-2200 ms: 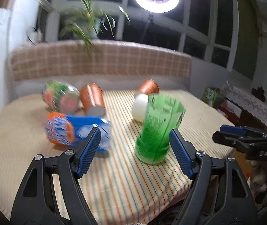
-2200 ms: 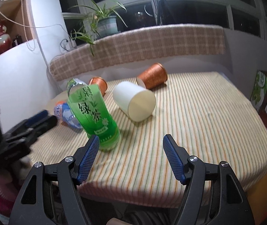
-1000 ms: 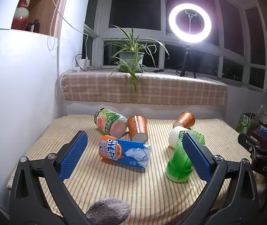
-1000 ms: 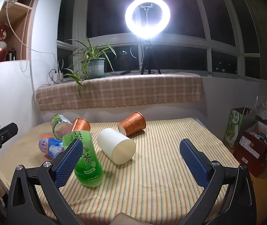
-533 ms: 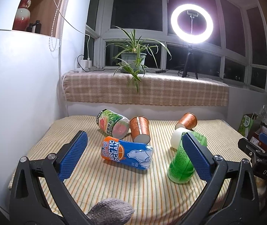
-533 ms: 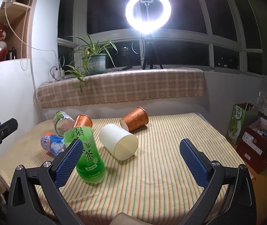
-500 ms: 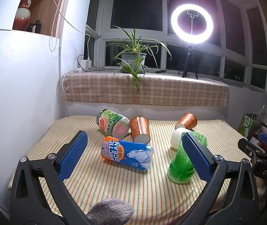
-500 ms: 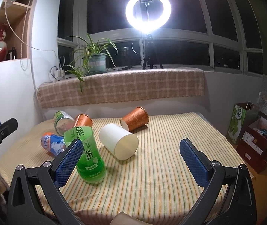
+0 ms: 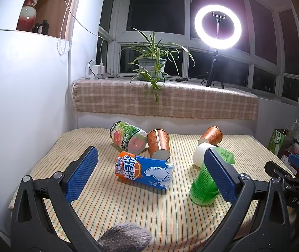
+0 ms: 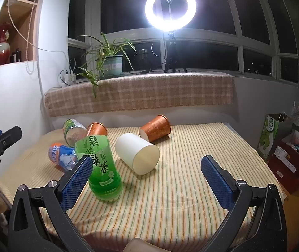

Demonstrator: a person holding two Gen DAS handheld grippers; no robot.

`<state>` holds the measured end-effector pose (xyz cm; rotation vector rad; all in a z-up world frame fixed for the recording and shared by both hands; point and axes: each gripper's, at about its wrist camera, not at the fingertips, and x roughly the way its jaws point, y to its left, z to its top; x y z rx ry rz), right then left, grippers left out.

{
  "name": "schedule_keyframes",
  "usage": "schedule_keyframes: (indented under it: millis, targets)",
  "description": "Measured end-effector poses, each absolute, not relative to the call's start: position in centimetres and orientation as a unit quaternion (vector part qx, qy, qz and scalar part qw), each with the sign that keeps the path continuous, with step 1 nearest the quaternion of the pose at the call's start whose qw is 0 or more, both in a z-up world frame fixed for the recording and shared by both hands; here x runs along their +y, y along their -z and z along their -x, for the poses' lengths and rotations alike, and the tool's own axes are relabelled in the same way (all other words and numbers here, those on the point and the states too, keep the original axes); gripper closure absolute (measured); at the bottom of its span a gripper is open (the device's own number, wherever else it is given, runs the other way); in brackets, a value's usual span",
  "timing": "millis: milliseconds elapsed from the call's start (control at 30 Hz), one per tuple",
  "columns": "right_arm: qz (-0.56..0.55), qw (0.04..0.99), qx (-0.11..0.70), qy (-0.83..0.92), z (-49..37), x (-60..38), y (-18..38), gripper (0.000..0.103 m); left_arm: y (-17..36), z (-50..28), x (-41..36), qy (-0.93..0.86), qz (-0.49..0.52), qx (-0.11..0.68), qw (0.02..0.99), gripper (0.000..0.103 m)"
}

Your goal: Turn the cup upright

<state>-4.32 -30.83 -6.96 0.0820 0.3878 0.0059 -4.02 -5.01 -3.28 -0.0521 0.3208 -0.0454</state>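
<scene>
A green cup [image 9: 206, 184] stands upright on the striped table [image 9: 149, 214], also in the right wrist view [image 10: 103, 168]. A blue and orange "Arctic Ocean" cup [image 9: 143, 171] lies on its side left of it. A white cup [image 10: 138, 156], two copper cups [image 10: 155, 128] [image 9: 159, 143] and a green-and-pink cup [image 9: 128, 139] also lie on their sides. My left gripper [image 9: 151, 176] is open and empty, held back above the table's near edge. My right gripper [image 10: 147, 180] is open and empty, likewise held back.
A white wall [image 9: 23, 105] bounds the table on the left. A checked cloth ledge [image 9: 166, 100] with a potted plant [image 9: 152, 67] and a ring light [image 9: 217, 26] runs behind. Bags and boxes [image 10: 283, 147] stand on the floor to the right.
Both grippers have drawn back and up from the green cup, which stands free on the table. In the last half second nothing has visibly moved.
</scene>
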Motion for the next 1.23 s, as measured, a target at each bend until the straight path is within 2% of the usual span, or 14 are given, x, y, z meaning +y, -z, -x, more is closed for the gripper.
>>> schedule_keyframes:
  millis: [1233]
  targets:
    - [-0.04, 0.977, 0.208, -0.024, 4.05, -29.87, 7.58, 0.0, 3.52, 3.97, -4.44, 0.021, 0.029, 0.159, 0.987, 0.0]
